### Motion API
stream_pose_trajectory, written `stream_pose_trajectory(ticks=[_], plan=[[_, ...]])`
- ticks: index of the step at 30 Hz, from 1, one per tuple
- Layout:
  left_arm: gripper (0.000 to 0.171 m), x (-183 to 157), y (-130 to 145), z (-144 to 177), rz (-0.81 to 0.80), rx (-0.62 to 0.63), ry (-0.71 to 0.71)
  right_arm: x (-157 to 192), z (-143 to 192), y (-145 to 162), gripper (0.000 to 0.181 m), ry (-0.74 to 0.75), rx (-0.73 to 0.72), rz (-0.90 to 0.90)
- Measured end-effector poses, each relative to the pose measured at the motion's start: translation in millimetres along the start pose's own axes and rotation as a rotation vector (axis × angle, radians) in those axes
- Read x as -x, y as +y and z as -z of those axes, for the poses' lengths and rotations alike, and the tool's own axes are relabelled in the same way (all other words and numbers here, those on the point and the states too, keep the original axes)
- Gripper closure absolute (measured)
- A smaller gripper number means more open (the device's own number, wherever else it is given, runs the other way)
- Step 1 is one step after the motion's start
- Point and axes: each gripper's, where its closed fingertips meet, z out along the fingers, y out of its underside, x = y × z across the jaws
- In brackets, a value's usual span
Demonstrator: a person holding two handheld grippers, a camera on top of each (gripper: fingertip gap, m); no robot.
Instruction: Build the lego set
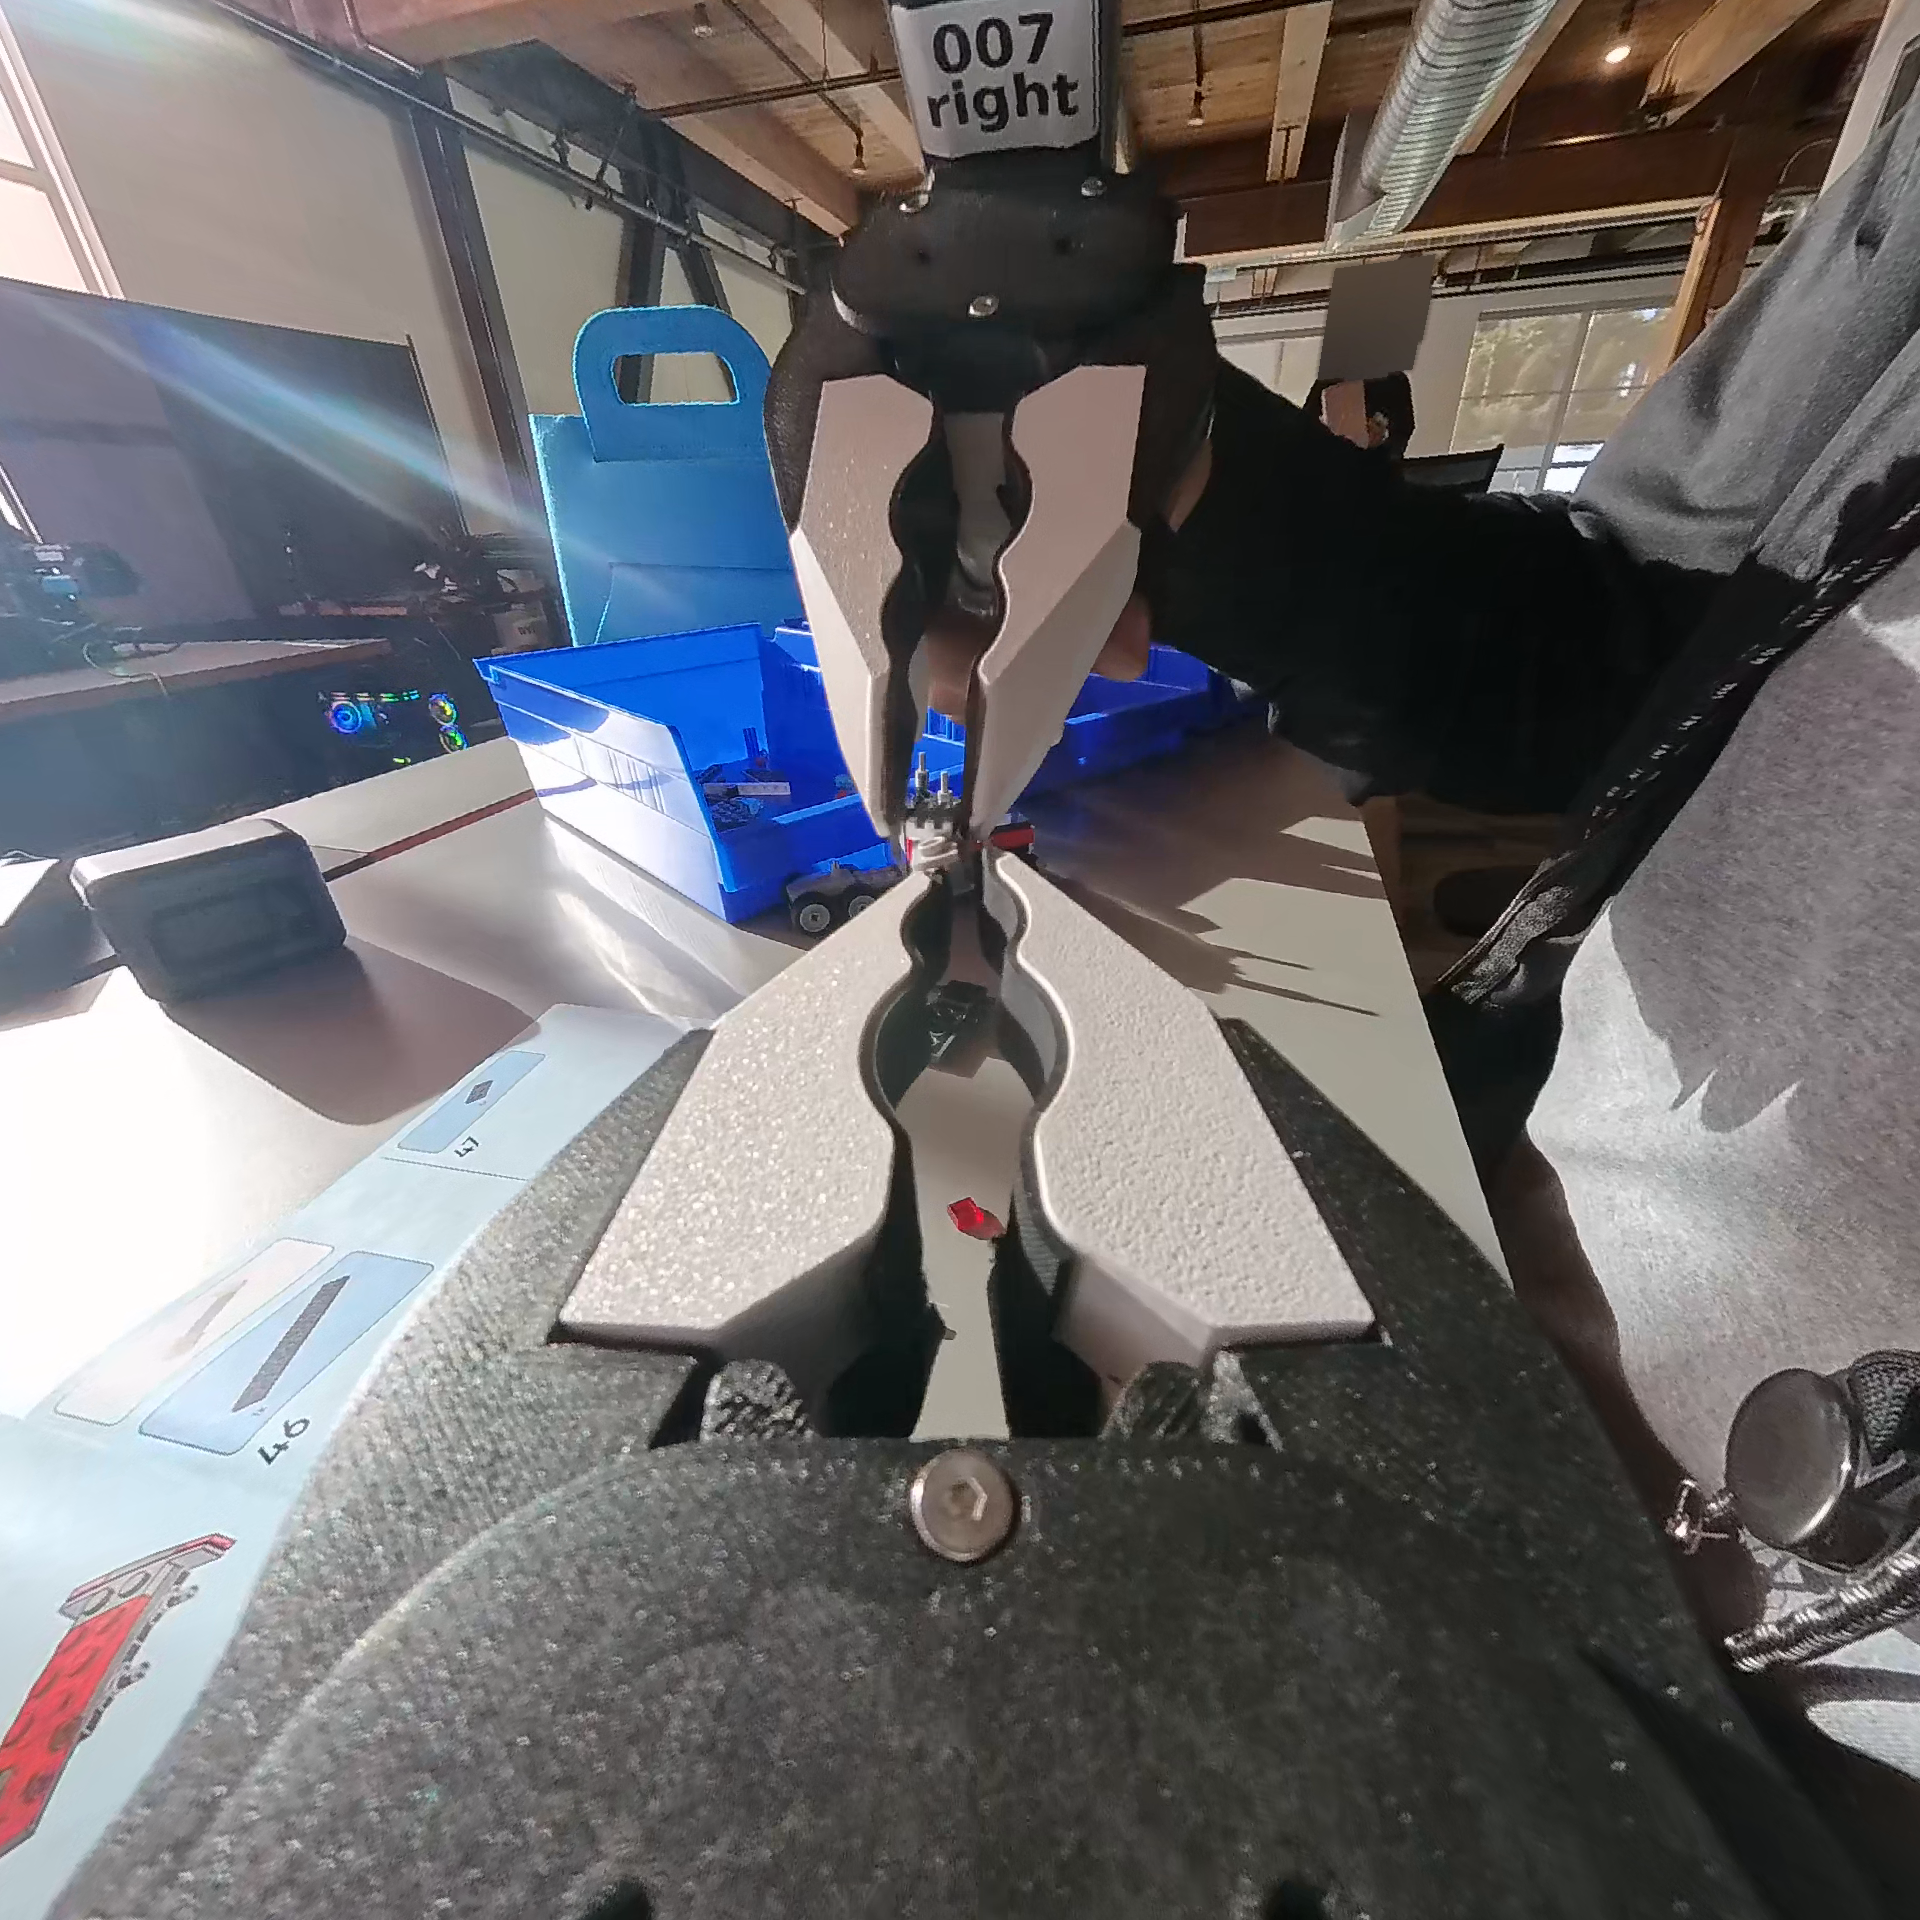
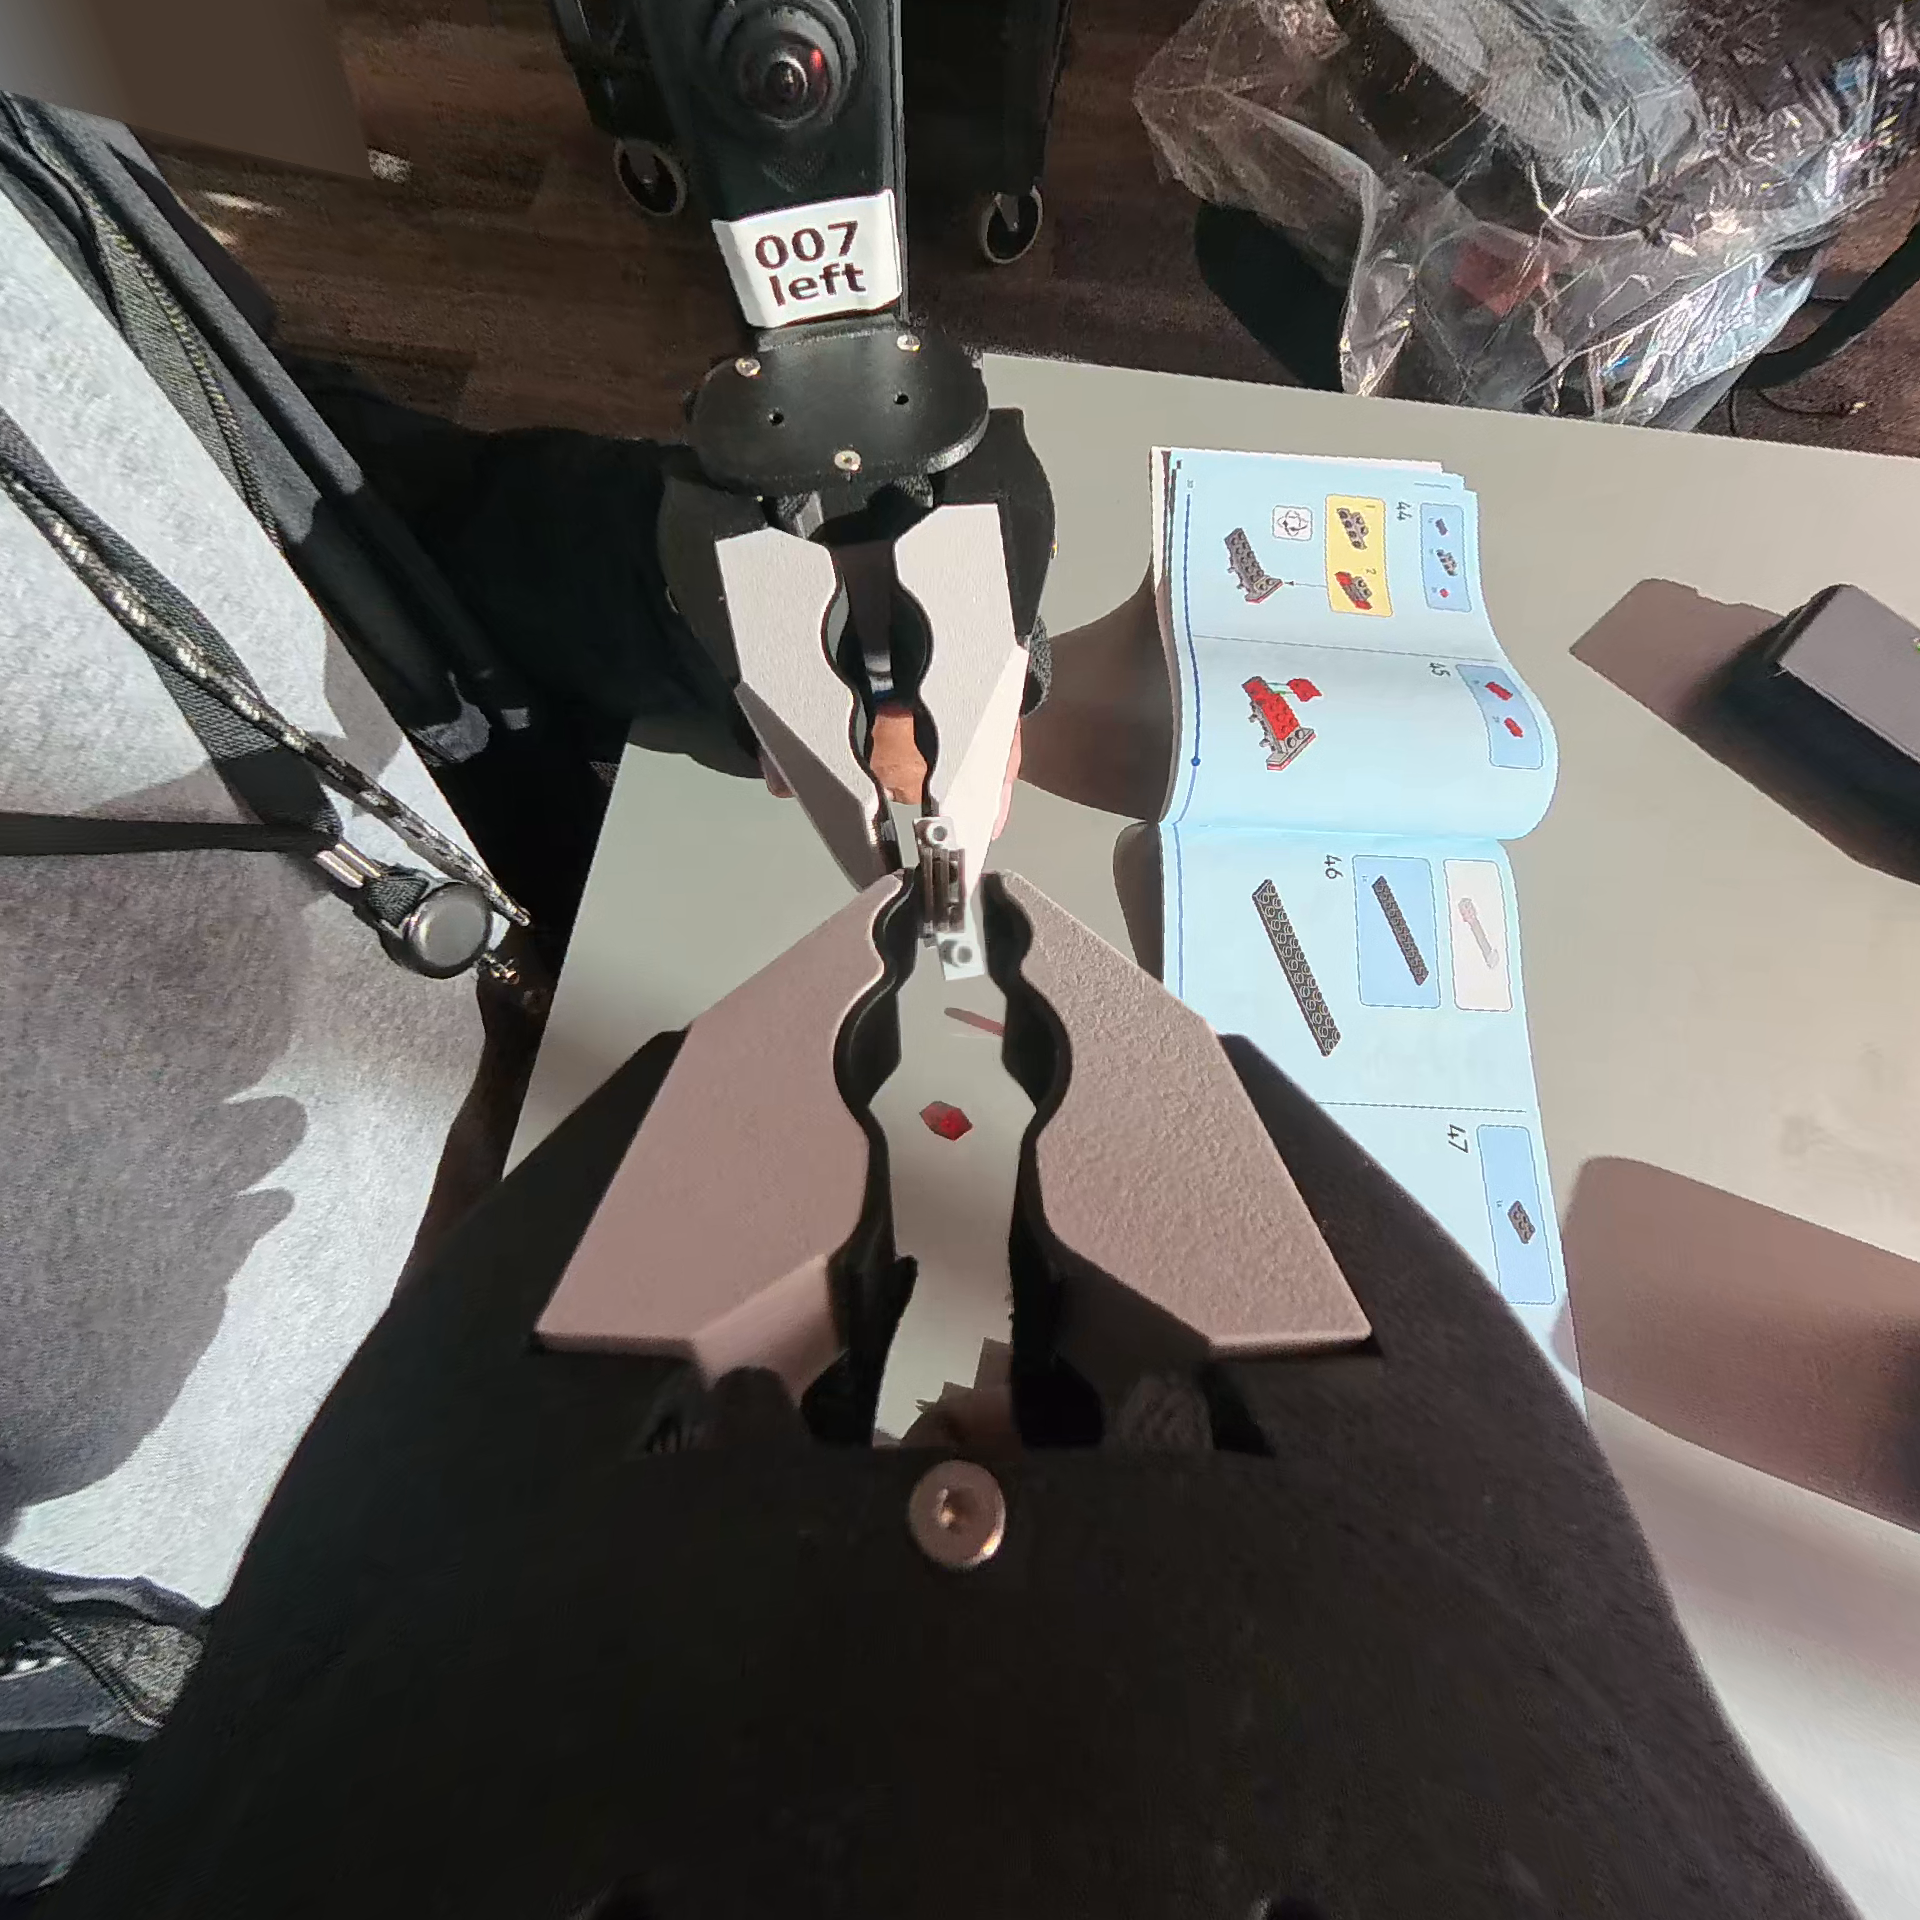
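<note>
Both grippers, left gripper [image 1: 951, 883] and right gripper [image 2: 935, 894], clench one small grey sub-assembly [image 2: 943, 904] beside the instruction booklet [image 2: 1351, 727]; much building seemingly remains.

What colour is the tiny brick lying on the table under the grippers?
Red. The tiny brick shows best in the right wrist view.

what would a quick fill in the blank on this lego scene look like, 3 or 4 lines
1. The two grippers meet tip to tip on one small ____ lego assembly.
2. A loose ____ brick lies on the table below the jaws.
3. The open booklet has ____ pages.
4. The bin behind the right gripper is ____.

Missing words: grey; red; light blue; blue
</note>
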Motion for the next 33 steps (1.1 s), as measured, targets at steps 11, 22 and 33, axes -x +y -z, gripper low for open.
stream_pose_trajectory(ticks=[11,22,33], plan=[[0.165,5.4,-12.8,9.0,0.082,-0.078,0.009,-5.2,11.2,3.8,0.148,0.157,-0.127,0.216],[0.166,1.6,-28.0,19.9,0.192,-0.179,0.094,8.8,6.1,-18.2,0.128,0.293,-0.263,0.618],[0.166,-3.7,-27.4,20.3,0.212,-0.171,0.138,14.8,-7.4,-29.4,0.130,0.269,-0.256,0.758]])
